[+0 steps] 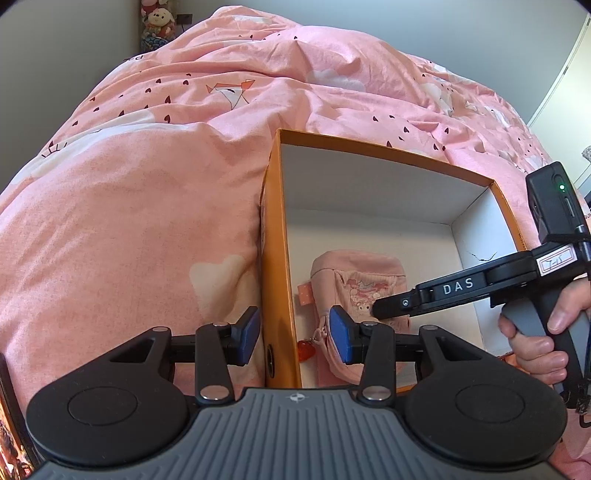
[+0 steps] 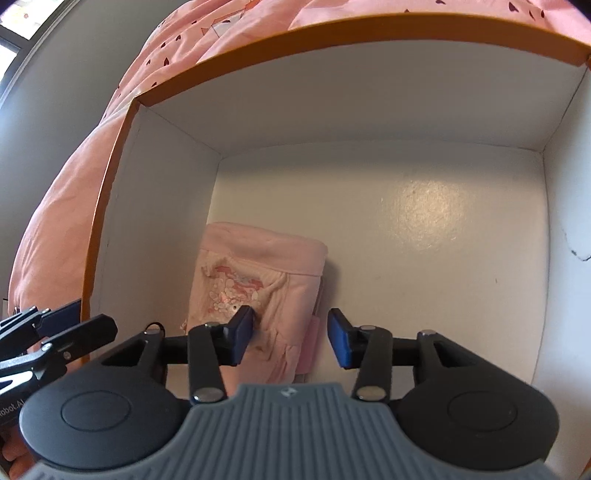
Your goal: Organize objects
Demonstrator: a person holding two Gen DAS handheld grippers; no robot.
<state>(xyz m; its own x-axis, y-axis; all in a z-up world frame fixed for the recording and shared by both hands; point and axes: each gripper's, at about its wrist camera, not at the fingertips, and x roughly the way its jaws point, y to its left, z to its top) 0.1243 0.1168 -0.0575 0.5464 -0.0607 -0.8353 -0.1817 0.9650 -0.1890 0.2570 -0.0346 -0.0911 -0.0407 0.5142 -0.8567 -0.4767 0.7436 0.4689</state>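
An orange box (image 1: 388, 153) with a white inside sits on the bed. A pink pouch (image 1: 354, 273) with a cartoon print and a small red charm (image 1: 306, 349) lies on its floor, by the left wall. My left gripper (image 1: 295, 338) stands open astride that left wall, one blue pad outside and one inside. In the right wrist view my right gripper (image 2: 291, 338) reaches down into the box (image 2: 332, 31), open over the near end of the pouch (image 2: 258, 266). Its left pad is at the fabric and its right pad stands clear. The pouch rests on the floor.
A rumpled pink bedcover (image 1: 147, 184) with small hearts surrounds the box. A plush toy (image 1: 159, 26) stands at the far left corner. A person's hand (image 1: 535, 343) grips the right tool's handle. The right half of the box floor (image 2: 443, 229) is bare.
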